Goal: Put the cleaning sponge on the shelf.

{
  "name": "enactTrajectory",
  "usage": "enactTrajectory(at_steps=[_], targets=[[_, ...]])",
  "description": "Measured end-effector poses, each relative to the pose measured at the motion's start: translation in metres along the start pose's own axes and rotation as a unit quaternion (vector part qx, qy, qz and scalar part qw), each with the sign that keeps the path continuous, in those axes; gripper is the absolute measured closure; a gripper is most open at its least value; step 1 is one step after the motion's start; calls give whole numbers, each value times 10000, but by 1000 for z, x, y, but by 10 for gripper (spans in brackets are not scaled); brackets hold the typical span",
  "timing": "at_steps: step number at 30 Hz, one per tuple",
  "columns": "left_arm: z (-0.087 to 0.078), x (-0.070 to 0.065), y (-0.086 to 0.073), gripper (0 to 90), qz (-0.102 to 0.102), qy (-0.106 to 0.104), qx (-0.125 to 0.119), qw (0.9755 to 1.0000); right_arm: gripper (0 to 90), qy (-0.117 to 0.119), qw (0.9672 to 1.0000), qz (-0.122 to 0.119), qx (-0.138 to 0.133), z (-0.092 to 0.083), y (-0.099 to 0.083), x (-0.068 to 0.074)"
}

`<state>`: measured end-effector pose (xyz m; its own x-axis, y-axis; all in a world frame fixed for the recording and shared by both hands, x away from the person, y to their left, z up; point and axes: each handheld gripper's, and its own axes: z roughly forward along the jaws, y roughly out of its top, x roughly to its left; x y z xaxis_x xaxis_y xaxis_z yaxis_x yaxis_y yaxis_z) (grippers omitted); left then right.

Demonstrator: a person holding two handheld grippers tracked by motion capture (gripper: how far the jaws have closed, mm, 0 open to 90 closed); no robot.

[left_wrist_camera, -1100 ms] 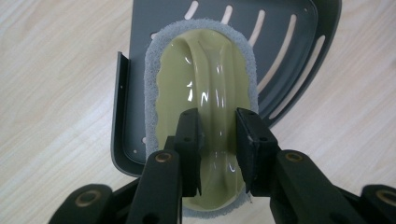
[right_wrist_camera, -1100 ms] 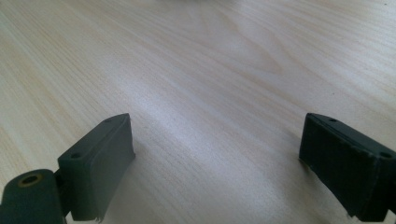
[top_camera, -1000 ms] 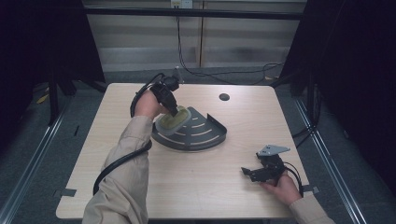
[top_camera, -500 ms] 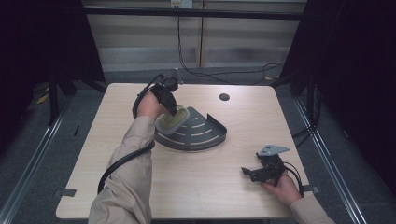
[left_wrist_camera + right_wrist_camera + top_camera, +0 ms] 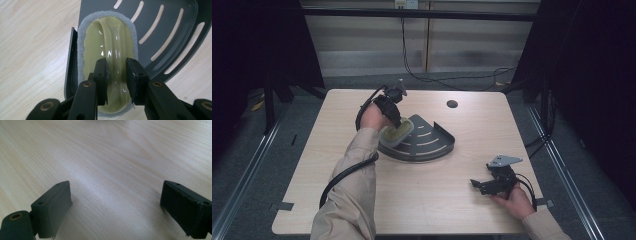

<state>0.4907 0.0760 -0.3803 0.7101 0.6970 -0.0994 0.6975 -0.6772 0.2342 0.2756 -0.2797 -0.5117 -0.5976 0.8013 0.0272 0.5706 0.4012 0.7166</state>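
Olive scrubber pinched by left gripper | right gripper spread | tray contact unclear

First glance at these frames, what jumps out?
The left gripper is clamped on the raised handle of a pale green scrubber with a grey pad, sitting at the left edge of a dark slotted corner tray mid-table. The right gripper lies idle near the table's front right, jaws wide open.
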Motion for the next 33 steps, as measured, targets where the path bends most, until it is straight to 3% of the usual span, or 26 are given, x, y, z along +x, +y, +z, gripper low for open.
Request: enactTrajectory(at_steps=[33], targets=[[19,6,1,715,-54,77,30,10000,94,-6,10000,-5,0,0,0,0]])
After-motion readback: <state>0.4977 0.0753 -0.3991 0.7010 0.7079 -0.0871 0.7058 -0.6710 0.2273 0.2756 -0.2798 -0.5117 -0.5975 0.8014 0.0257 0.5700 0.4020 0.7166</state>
